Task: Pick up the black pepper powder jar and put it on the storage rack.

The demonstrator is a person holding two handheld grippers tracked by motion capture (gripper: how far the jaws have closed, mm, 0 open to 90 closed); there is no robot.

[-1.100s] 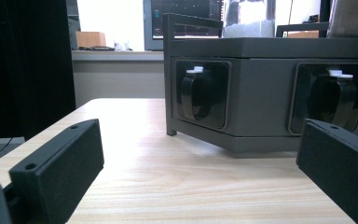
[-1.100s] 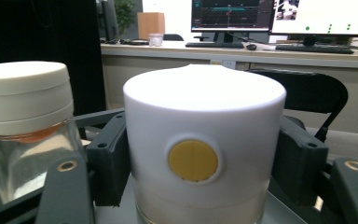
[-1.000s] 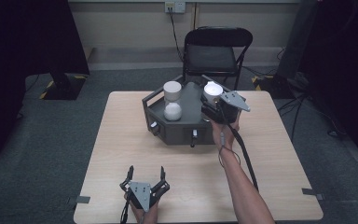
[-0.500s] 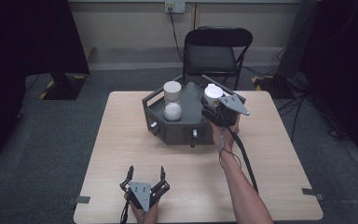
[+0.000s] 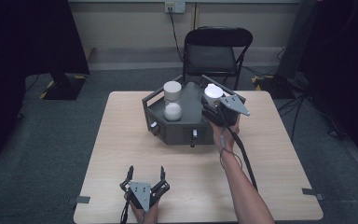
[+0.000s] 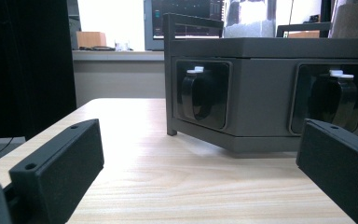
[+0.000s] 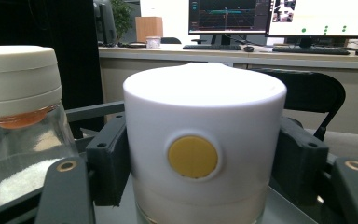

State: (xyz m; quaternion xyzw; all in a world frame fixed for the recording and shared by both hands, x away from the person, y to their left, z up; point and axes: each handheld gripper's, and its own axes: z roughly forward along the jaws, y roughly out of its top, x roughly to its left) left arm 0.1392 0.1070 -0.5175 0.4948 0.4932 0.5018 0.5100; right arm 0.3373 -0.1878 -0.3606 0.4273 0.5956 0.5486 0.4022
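Note:
A dark grey six-sided box (image 5: pixel 177 133) stands at the far middle of the wooden table (image 5: pixel 279 158). In its open top are a glass jar (image 5: pixel 172 105) of white powder with a cream lid and a white canister (image 5: pixel 212 93). My right gripper (image 5: pixel 216 108) is shut on the canister. In the right gripper view the canister (image 7: pixel 204 102) shows a yellow dot, both jaws press its sides, and the jar (image 7: pixel 21 116) stands to its left. My left gripper (image 5: pixel 146 171) rests open near the front edge, holding nothing. The left gripper view faces the box (image 6: pixel 265 98) and its two front knobs (image 6: pixel 200 95).
A black folding chair (image 5: pixel 216 51) stands behind the table. Bare tabletop lies left, right and in front of the box. A cable (image 5: pixel 244 158) trails from the right gripper along the forearm. Tape marks (image 5: pixel 312 191) sit at the front corners.
The right gripper, with the white canister in it, has shifted a little toward the person. The left gripper has stayed still.

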